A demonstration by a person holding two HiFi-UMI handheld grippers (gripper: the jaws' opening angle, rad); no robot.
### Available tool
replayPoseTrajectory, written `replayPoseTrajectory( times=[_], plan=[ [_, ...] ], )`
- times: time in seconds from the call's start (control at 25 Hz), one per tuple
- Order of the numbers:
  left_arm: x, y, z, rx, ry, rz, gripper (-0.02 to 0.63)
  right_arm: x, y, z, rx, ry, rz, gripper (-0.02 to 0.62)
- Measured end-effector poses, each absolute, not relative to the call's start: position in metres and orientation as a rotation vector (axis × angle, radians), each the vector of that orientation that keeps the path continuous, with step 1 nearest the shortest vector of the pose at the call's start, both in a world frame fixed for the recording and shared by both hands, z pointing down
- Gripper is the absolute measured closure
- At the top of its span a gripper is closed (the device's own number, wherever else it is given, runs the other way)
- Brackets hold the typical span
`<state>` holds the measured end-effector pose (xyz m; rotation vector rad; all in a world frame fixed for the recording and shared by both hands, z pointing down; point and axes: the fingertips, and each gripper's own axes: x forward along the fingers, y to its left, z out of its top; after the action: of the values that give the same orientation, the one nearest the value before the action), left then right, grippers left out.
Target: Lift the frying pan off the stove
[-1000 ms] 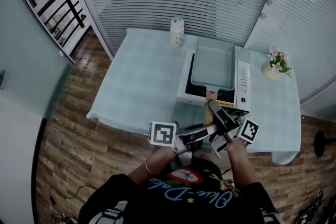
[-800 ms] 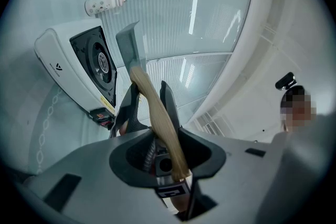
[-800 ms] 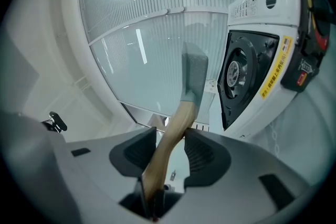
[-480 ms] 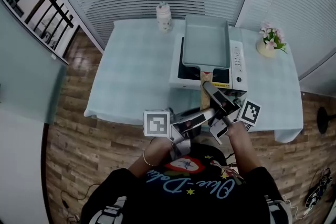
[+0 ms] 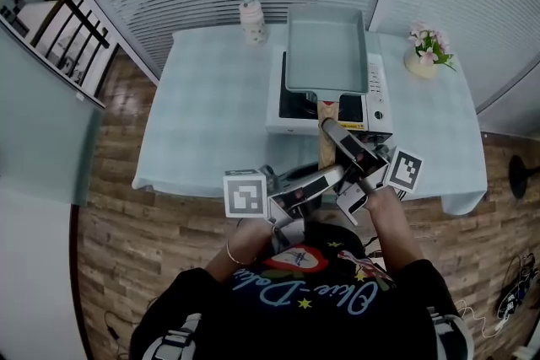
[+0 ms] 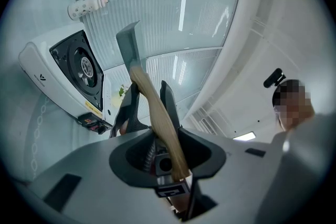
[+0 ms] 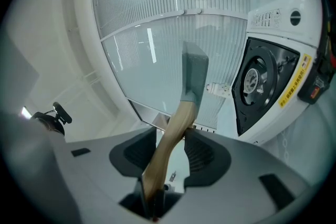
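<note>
A square grey-green frying pan (image 5: 326, 51) with a wooden handle (image 5: 326, 144) hangs level above the white single-burner stove (image 5: 378, 101). My left gripper (image 5: 325, 179) comes in from the left and is shut on the handle near its end. My right gripper (image 5: 342, 143) is shut on the same handle a little closer to the pan. In the left gripper view the handle (image 6: 153, 115) runs up between the jaws (image 6: 148, 94) to the pan (image 6: 128, 44), apart from the bare black stovetop (image 6: 79, 68). The right gripper view shows its handle (image 7: 173, 126), jaws (image 7: 170, 135) and pan (image 7: 194, 73) the same way.
The stove stands on a table with a pale blue cloth (image 5: 211, 105). A white patterned bottle (image 5: 251, 20) is at the back, left of the pan. A small pot of pink flowers (image 5: 426, 52) stands at the right. Window blinds are behind; wooden floor lies in front.
The pan has risen off the stove and now reaches past its far edge, with both grippers still clamped on the handle. The head view has shifted slightly.
</note>
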<state>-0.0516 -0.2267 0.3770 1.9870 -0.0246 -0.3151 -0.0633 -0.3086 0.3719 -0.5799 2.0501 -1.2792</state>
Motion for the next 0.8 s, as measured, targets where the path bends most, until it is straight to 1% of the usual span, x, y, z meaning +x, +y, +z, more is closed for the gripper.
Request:
replayPoseTrajectory(
  times=[0.8],
  plan=[
    [-0.055, -0.226, 0.364, 2.033, -0.003, -0.342, 0.483, -0.068, -0.307, 0.352, -0.557, 2.085, -1.226, 0.440]
  ],
)
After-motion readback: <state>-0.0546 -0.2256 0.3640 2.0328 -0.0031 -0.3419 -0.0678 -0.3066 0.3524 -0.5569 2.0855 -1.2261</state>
